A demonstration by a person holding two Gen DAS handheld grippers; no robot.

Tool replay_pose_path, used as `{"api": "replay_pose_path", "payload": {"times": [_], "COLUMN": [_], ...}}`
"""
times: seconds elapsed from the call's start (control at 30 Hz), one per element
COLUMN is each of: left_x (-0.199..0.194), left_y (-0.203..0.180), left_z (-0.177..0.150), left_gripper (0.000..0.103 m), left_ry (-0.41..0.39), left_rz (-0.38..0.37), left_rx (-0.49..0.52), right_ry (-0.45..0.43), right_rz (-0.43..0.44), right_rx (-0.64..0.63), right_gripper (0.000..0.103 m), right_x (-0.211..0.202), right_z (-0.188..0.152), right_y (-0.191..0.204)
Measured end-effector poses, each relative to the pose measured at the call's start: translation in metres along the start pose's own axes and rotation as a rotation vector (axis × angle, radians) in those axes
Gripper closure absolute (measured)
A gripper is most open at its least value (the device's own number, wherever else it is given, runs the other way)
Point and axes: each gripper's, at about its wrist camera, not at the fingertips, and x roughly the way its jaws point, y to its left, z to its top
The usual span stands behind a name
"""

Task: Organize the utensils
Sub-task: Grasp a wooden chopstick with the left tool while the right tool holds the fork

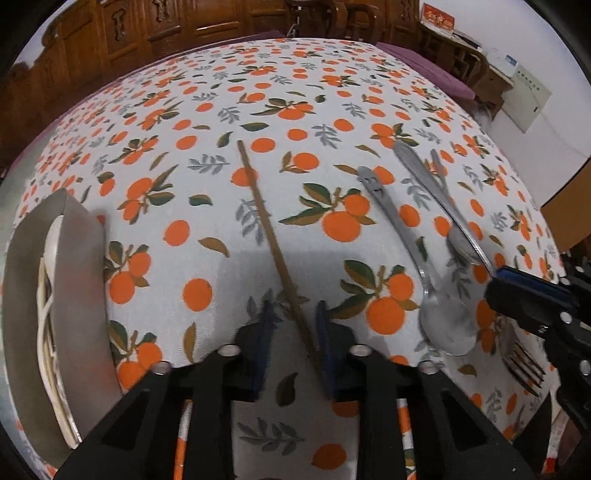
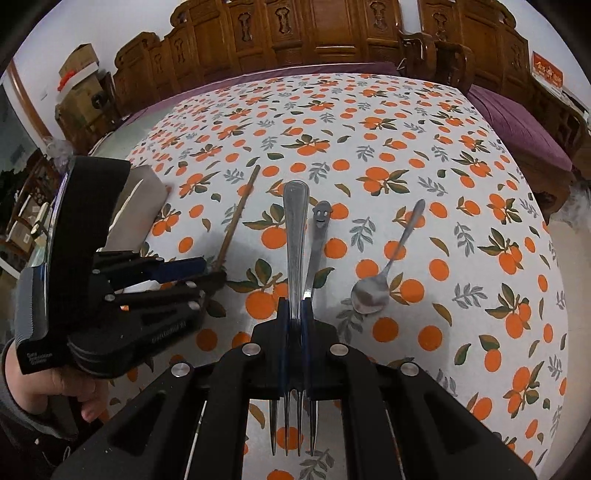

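Observation:
My left gripper (image 1: 293, 345) is open, with a brown wooden chopstick (image 1: 271, 243) lying between its fingers on the orange-print tablecloth. My right gripper (image 2: 295, 314) is shut on a steel fork (image 2: 295, 236); the handle points away and the tines stick out toward the camera. The fork also shows in the left wrist view (image 1: 436, 184). A spoon with a smiley-face handle (image 1: 441, 321) lies beside it. A small steel spoon (image 2: 371, 291) lies to the right. A grey tray (image 1: 79, 280) at the left holds white and pale utensils.
The table (image 2: 461, 221) is covered by an orange-fruit cloth. Carved wooden furniture (image 2: 295, 33) stands behind it, with purple cushions at the far edge. Cardboard boxes (image 2: 77, 70) stand at the back left.

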Motion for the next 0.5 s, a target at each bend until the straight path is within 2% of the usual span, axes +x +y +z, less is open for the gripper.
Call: {"api": "replay_pose_path", "payload": {"times": [0.03, 0.13, 0.5], "left_x": [0.000, -0.002, -0.050], "left_y": [0.001, 0.012, 0.045], "left_z": [0.000, -0.005, -0.026], "left_gripper": [0.096, 0.098, 0.099], "left_ry": [-0.001, 0.004, -0.055], "left_rz": [0.006, -0.010, -0.045], "left_rx": [0.001, -0.022, -0.057], "right_ry": [0.001, 0.000, -0.023], "right_rz": [0.001, 0.004, 0.031], "right_rx": [-0.001, -0.004, -0.036], "right_gripper": [0.095, 0.095, 0.095], "right_x": [0.000, 0.000, -0.005], "right_z": [0.000, -0.001, 0.006], "right_y": [0.001, 0.003, 0.035]}}
